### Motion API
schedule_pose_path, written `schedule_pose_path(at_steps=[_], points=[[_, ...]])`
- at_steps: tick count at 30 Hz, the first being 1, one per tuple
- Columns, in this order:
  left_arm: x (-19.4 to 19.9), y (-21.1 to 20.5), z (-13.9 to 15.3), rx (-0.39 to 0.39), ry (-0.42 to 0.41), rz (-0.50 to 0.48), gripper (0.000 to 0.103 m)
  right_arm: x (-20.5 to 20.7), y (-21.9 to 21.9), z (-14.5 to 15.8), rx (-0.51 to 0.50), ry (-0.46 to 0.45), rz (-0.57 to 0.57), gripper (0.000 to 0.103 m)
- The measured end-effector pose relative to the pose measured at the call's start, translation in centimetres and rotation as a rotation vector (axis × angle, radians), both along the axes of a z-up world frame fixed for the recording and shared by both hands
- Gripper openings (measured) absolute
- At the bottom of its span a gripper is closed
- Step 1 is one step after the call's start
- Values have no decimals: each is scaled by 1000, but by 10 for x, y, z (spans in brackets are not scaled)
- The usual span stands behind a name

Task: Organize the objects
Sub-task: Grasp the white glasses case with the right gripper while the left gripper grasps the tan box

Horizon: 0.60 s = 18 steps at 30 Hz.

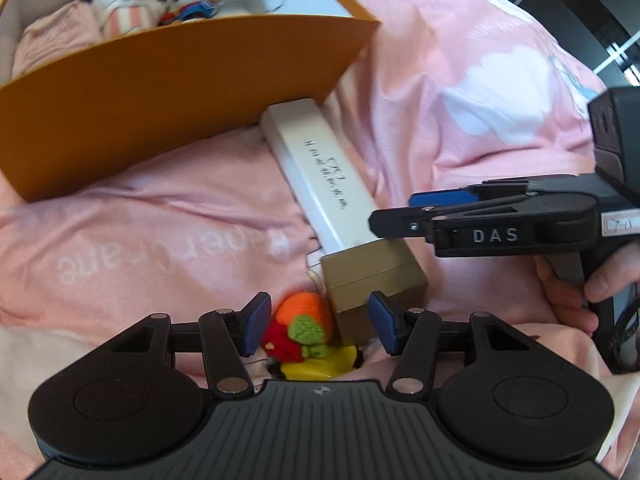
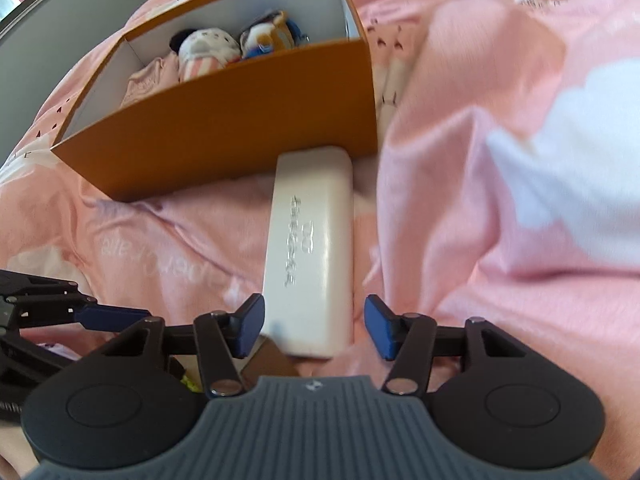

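Note:
In the left wrist view my left gripper (image 1: 320, 326) points down at a pile on the pink bedding, open. A crocheted orange, red and green toy (image 1: 304, 320) lies between its pads, untouched, above a yellow item (image 1: 316, 366). A small tan box (image 1: 372, 284) sits by the right pad. A long white case (image 2: 310, 248) runs from the tan box to the orange box (image 2: 224, 120). My right gripper (image 2: 315, 328) straddles the case's near end, open, with a gap at its right pad. It enters the left wrist view from the right (image 1: 394, 212).
The orange box (image 1: 160, 92) holds plush toys (image 2: 208, 48) and a folded pink cloth (image 2: 148, 76). Rumpled pink bedding (image 2: 480, 160) with white prints surrounds everything. A finger of my left gripper (image 2: 112, 317) reaches in at the left of the right wrist view. A hand (image 1: 572, 296) grips the right tool.

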<state>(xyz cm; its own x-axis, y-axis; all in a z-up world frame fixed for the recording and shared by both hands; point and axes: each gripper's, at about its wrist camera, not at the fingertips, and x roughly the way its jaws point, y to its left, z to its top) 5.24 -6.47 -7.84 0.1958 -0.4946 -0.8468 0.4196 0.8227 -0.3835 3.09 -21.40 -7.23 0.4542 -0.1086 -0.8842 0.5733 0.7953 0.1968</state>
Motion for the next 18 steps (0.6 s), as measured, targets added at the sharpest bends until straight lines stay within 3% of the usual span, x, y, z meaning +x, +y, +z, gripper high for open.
schedule_pose_path(at_steps=[5, 9, 10, 14, 18], points=[[-5, -12, 5, -15, -28, -64, 64, -9, -5, 1, 38, -24, -33, 47], [-5, -19, 5, -62, -13, -85, 66, -13, -6, 0, 57, -20, -48, 24], [-5, -21, 4, -69, -4, -82, 70, -13, -6, -2, 60, -6, -53, 18], [-3, -30, -1, -73, 23, -82, 81, -17, -5, -10, 104, 12, -48, 15], [-2, -36, -4, -57, 29, -73, 83, -17, -4, -12, 117, 10, -39, 11]])
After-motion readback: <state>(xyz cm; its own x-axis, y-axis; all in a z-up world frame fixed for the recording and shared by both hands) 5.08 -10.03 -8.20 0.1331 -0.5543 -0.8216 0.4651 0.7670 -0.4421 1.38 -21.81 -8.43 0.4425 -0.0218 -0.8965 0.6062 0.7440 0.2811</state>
